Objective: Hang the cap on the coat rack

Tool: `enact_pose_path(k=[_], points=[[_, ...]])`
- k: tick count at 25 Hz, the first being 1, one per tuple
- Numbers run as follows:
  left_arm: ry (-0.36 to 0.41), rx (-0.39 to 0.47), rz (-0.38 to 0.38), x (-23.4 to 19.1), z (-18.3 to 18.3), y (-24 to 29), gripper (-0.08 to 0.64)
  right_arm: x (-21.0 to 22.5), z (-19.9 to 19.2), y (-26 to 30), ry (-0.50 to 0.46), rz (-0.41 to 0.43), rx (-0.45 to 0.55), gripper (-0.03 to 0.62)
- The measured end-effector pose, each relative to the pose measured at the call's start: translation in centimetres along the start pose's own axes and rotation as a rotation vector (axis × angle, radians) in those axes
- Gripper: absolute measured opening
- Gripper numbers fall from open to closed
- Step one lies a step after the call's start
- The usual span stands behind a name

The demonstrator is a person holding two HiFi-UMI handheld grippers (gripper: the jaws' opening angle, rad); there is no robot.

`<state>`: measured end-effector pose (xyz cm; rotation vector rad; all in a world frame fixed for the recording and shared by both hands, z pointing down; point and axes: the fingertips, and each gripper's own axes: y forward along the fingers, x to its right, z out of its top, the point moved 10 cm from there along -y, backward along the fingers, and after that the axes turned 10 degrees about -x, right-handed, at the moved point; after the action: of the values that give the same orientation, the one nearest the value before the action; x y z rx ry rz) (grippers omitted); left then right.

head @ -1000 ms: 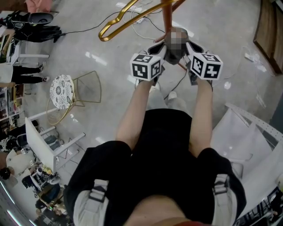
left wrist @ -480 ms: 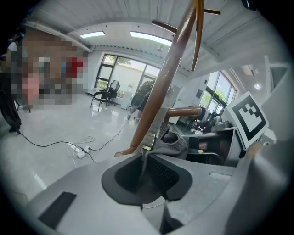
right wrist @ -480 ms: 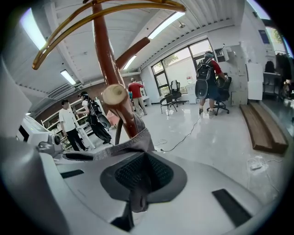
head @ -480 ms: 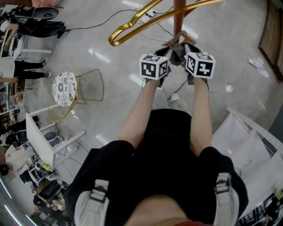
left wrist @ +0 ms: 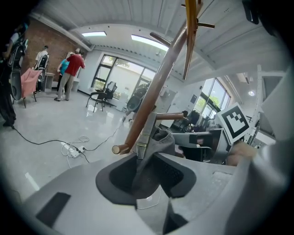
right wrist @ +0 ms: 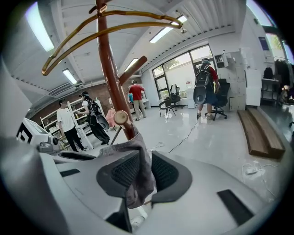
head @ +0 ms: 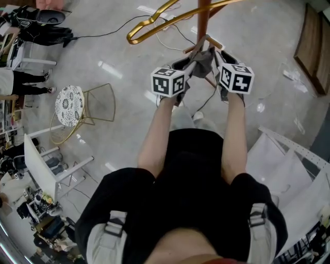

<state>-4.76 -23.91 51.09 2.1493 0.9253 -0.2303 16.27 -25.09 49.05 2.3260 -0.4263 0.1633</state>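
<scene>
A grey cap (head: 202,61) hangs against the brown coat rack pole (head: 203,15), draped over a short peg (right wrist: 121,117). My left gripper (head: 186,63) is left of the pole. Its jaws are opening. The cap's strap (left wrist: 143,137) runs loose between the pads with gaps on both sides. My right gripper (head: 219,55) is right of the pole, shut on a fold of the cap (right wrist: 138,170). In the left gripper view the cap (left wrist: 161,140) sits just past the left gripper (left wrist: 147,172), beside a peg end (left wrist: 118,149). The right gripper (right wrist: 140,176) holds its fold below the peg.
Curved gold arms (head: 154,23) branch from the rack above the grippers. A gold wire chair (head: 77,105) and a white cart (head: 49,165) stand at left. White boards (head: 289,165) lean at right. A cable and power strip (left wrist: 73,149) lie on the floor. People (right wrist: 204,87) stand far off.
Both grippers carried the cap up against the pole and over the peg. In the last half second the left gripper has shifted a little left, away from the cap.
</scene>
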Motion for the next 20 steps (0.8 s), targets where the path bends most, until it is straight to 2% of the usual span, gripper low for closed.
enact_pose_path(k=[4, 8, 14, 15, 17, 20], points=[[-0.029, 0.037, 0.009, 0.1, -0.6, -1.3, 0.115, 0.6, 0.0, -2.2, -0.013, -0.014, 0.032, 0.061], [-0.028, 0.102, 0.024, 0.8, 0.5, -3.2, 0.118, 0.5, 1.1, -4.2, -0.026, -0.038, 0.072, 0.055], [0.059, 0.310, 0.057, 3.6, 4.9, -6.7, 0.109, -0.6, 4.3, -7.6, -0.064, -0.040, 0.226, 0.021], [0.079, 0.342, 0.062, 4.3, 5.6, -7.2, 0.095, -0.8, 4.9, -8.2, -0.072, -0.039, 0.259, 0.018], [0.116, 0.398, 0.083, 5.4, 6.9, -8.2, 0.017, -1.2, 5.9, -9.5, -0.085, -0.036, 0.325, 0.011], [0.159, 0.461, 0.093, 6.6, 8.6, -9.3, 0.000, -1.9, 7.7, -11.3, -0.103, -0.030, 0.434, 0.004]])
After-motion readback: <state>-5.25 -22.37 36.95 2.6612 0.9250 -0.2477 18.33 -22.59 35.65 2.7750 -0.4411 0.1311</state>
